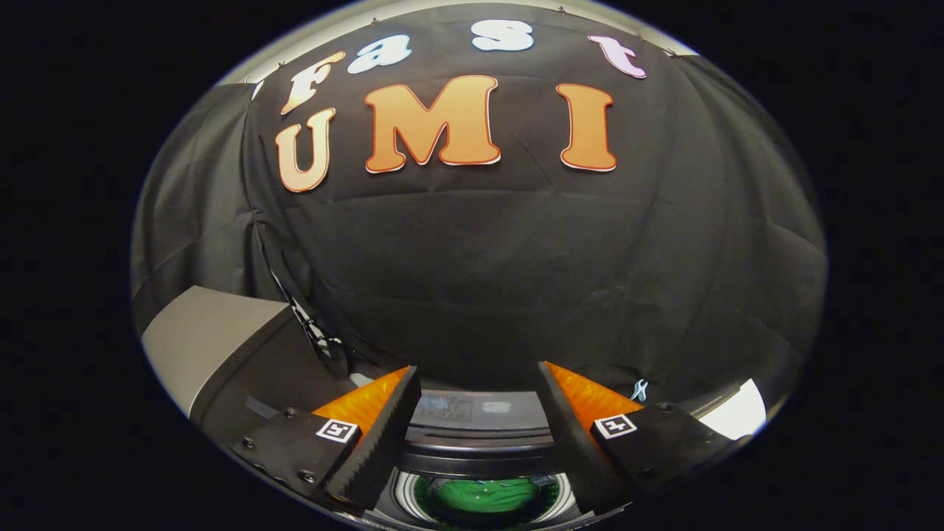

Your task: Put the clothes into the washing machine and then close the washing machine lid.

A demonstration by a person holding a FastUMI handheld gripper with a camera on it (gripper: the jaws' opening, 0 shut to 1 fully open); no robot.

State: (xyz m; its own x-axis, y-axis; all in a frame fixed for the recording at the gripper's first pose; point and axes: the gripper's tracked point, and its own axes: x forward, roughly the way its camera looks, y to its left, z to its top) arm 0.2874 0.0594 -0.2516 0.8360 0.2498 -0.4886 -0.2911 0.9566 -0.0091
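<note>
Gripper: the gripper (479, 413) hangs above the washing machine with its jaws spread wide and nothing between them; it is released.
Fingers: the two fingers (376, 435) angle inward toward their tips, and the machine's top shows in the gap between them.
Clothes: a green garment (483, 495) lies inside the drum, directly below the gap between the fingers, so the loading part of the task appears done.
Drum: the pale ring of the drum opening (404, 495) encircles the green garment, beneath the machine's dark top edge.
Control panel: a grey panel (479, 409) sits on the washing machine just beyond the drum opening, between the fingertips.
Lid: a grey slab with a dark underside (214, 346) stands raised at the left of the drum, beside the left finger; it is judged to be the open lid.
Step in hand: closing the lid. Judged advice: bring the fingers behind the lid's raised edge, then lower it steadily over the drum opening without letting it drop, checking that no cloth overhangs the ring.
</note>
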